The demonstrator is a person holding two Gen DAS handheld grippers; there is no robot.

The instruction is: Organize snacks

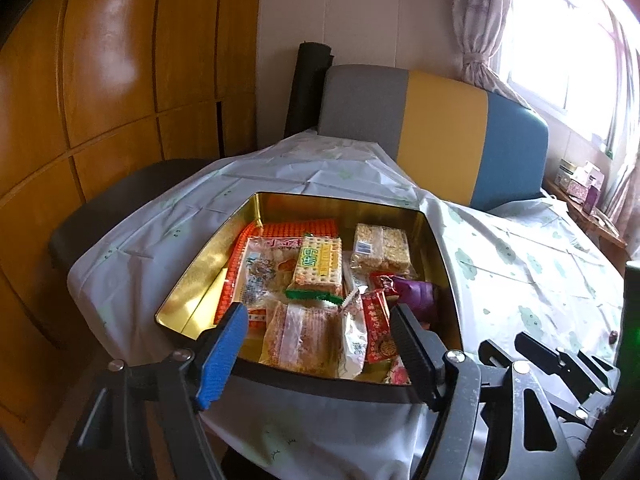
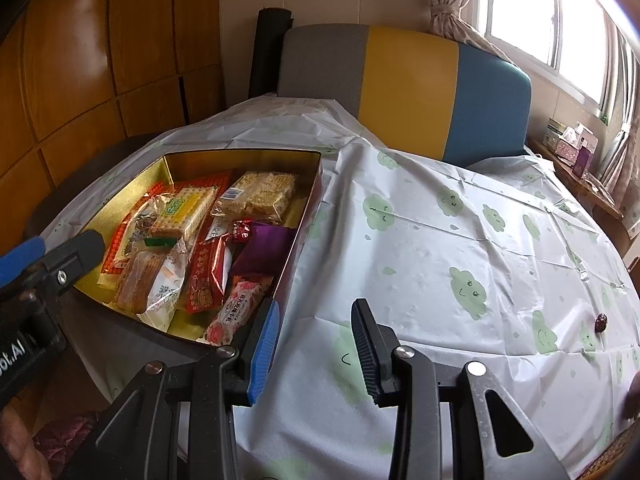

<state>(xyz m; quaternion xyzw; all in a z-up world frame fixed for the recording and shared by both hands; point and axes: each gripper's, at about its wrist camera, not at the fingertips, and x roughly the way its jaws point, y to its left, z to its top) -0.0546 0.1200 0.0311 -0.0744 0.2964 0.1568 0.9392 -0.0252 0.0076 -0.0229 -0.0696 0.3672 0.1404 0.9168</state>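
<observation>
With snacks gathered in the tin [image 1: 208, 264], both the left tongs [image 1: 320, 316] and right tongs [image 2: 316, 316] stand apart and empty, so the stray candy [image 2: 601, 322] on the worktop [image 2: 440, 240] likely needs collecting next.

Small dark item [image 2: 601, 322] on tablecloth [image 2: 420, 248]: too small to ID.

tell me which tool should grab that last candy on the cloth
Right, probably. The candy lies on the cloth to the right of the open, empty right tool; the left tool is at the tin.
</observation>
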